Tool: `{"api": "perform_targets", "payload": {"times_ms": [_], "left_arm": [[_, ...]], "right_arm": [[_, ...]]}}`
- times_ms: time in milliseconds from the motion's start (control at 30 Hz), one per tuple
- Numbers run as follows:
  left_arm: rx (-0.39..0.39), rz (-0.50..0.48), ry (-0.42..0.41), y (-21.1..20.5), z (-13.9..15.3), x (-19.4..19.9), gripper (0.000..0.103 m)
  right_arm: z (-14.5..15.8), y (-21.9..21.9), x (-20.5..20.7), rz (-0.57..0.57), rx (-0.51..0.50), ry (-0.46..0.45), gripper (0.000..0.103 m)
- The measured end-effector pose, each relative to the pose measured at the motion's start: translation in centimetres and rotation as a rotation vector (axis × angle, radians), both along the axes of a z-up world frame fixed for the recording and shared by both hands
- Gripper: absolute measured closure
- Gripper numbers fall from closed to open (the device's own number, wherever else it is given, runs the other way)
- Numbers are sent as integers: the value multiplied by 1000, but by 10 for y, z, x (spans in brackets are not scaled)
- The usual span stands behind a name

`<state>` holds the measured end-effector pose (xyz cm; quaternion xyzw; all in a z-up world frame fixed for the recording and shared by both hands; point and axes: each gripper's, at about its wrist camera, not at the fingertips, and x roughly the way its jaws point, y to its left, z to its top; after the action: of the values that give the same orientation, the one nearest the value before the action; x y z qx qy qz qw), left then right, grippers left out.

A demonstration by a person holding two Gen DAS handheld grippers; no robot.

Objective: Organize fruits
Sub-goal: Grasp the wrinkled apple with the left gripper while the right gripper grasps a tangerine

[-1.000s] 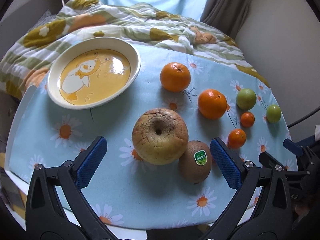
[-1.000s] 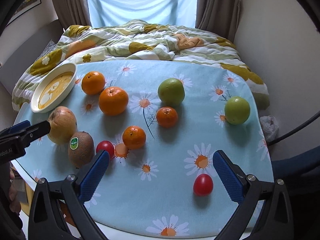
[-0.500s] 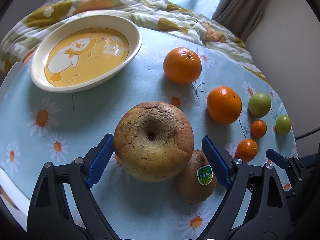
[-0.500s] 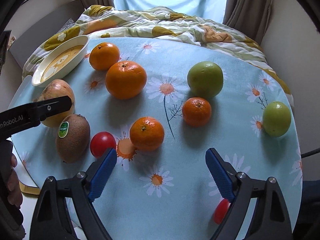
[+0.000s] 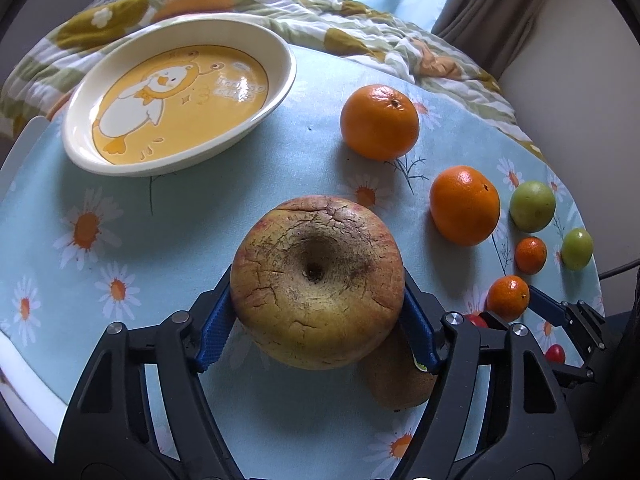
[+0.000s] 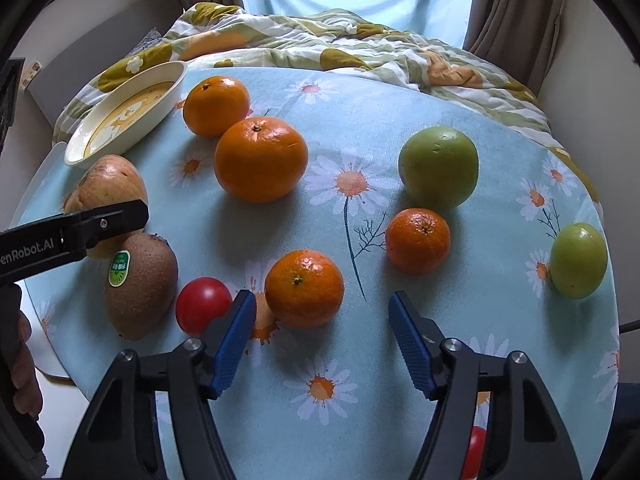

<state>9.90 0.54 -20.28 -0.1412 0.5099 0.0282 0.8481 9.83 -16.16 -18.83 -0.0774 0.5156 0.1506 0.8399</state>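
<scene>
My left gripper is shut on a large cracked yellow-red apple; its blue pads press both sides. A brown kiwi lies just beside it on the right. The apple and the kiwi also show in the right wrist view, behind the left gripper's finger. My right gripper is open just in front of a small mandarin, with a red cherry tomato by its left pad. The duck bowl stands empty at the far left.
Two big oranges, a small mandarin and two green fruits lie spread on the daisy tablecloth. Another red tomato lies under the right gripper. A quilt lies behind the table.
My left gripper moved forward and closed on the apple. My right gripper moved forward and lower, up to the small mandarin, and its jaws narrowed.
</scene>
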Motion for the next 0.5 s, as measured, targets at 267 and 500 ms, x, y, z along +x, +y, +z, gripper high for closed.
{"api": "perform_targets", "payload": {"times_ms": [267,500], "left_arm": [[24,16,-6,10,1,-9,23],[32,29,-25,13,6,-16,24]], "right_arm": [[0,10,4,43,-20,-13,68],[4,11,4,58,-13,-13,68]]}}
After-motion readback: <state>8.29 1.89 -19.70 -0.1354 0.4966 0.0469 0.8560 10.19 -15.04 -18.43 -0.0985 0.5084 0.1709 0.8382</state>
